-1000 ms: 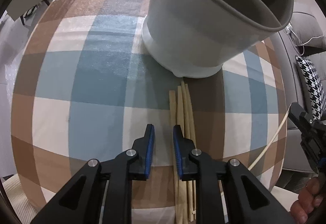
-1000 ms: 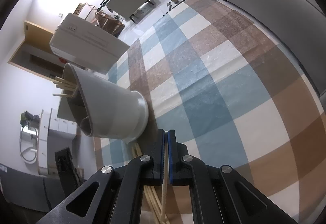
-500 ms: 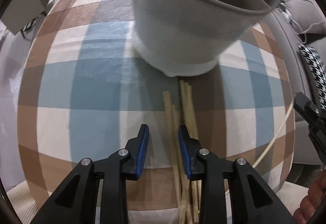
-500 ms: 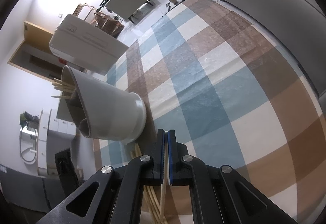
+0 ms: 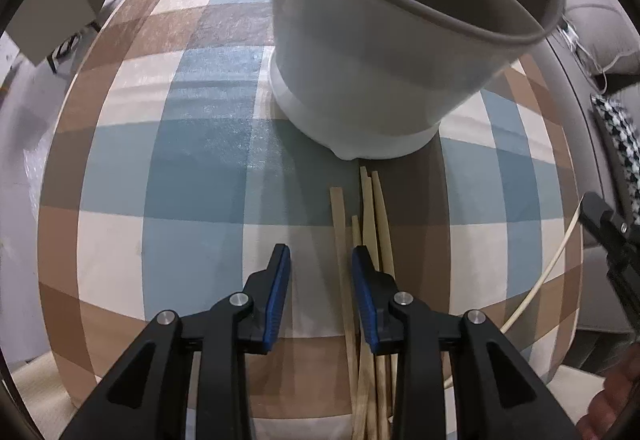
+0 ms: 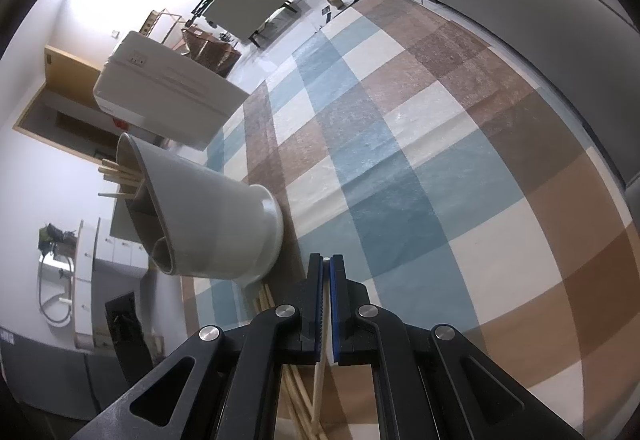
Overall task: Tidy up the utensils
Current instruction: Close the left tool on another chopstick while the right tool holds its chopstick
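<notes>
We see a big table with a blue, brown and cream checked cloth (image 5: 192,144). On it stands a wide grey plastic utensil holder with a white base (image 5: 384,52). Just in front of the holder lies a small pile of thin pale wooden chopsticks (image 5: 370,208).

Our left gripper (image 5: 320,260) points down over the pile. Its jaws have just been opening and stand apart, with one chopstick lying under the gap, not pinched. We think this step is picking the next chopstick. The next move calls for going lower and closing on just one stick.

Our right gripper (image 6: 329,272) is clamped tight on a single pale chopstick (image 6: 320,380), held above the table.

Only the right view shows the holder's inside walls and the chopsticks already in the holder (image 6: 120,176). Only the left view shows the loose pile clearly.
</notes>
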Action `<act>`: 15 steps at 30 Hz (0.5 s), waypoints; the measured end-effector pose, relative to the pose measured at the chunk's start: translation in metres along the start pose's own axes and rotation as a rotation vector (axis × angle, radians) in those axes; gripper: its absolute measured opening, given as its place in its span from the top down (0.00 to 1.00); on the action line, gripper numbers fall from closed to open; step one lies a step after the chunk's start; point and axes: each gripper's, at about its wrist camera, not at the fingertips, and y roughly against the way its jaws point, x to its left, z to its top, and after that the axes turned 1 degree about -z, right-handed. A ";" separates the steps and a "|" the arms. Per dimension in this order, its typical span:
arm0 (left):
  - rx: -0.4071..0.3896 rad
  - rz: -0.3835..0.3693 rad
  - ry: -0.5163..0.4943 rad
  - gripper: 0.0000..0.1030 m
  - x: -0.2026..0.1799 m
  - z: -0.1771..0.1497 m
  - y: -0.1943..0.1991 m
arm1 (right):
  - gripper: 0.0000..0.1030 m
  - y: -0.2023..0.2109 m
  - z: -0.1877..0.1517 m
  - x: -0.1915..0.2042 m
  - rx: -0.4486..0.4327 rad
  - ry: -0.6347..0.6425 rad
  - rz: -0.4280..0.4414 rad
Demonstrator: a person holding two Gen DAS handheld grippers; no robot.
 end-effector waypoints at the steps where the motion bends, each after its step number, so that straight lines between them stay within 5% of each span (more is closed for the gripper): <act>1: 0.000 0.017 -0.023 0.74 -0.004 -0.001 0.001 | 0.98 0.000 0.000 0.000 0.000 0.000 0.000; 4: 0.002 0.066 -0.030 0.73 -0.007 -0.003 0.001 | 0.98 0.000 0.000 0.000 -0.001 0.004 0.000; 15: -0.014 0.065 -0.003 0.73 -0.006 0.023 -0.006 | 0.98 0.002 0.000 0.002 -0.010 0.019 -0.008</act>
